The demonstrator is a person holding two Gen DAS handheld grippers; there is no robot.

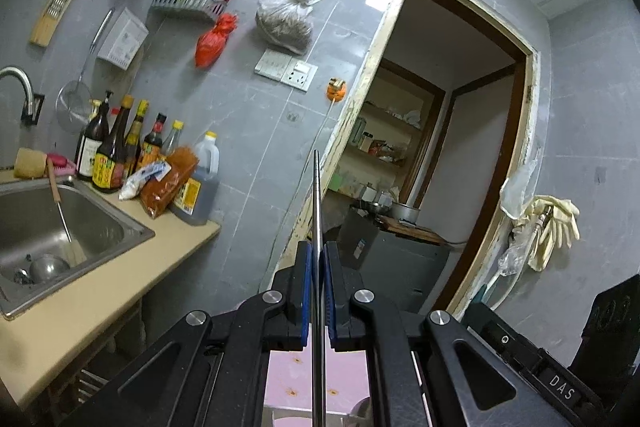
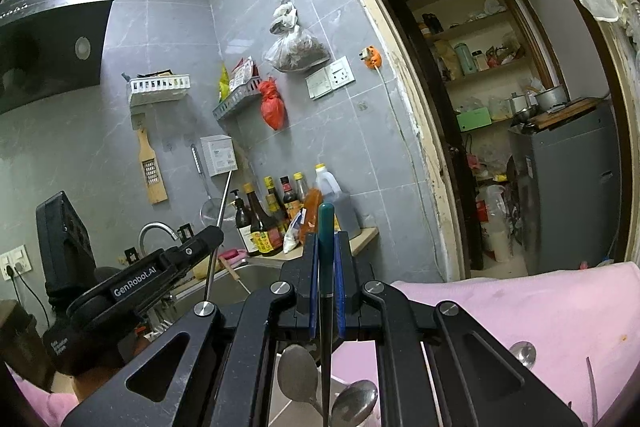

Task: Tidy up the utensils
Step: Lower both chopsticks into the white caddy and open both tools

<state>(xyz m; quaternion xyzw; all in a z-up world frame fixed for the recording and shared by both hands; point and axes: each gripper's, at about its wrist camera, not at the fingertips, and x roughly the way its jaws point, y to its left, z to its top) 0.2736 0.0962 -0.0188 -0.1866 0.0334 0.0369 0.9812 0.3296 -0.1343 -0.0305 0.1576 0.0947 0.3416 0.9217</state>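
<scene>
Jaws of the right gripper [image 2: 326, 255] are clamped on an upright green-handled utensil [image 2: 326, 227], directly above two spoons [image 2: 298, 375]; a vertical metal chopstick [image 1: 316, 195] is pinched by the left gripper [image 1: 317, 259].

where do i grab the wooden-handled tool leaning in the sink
By its wooden handle, coming from above: that end sticks up past the sink rim, while the other end lies low in the basin.

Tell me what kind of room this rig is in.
A home kitchen, almost certainly: a steel sink with a faucet set in a counter, sauce bottles lined against grey wall tiles, and a range hood overhead. A doorway opens onto pantry shelves.
</scene>
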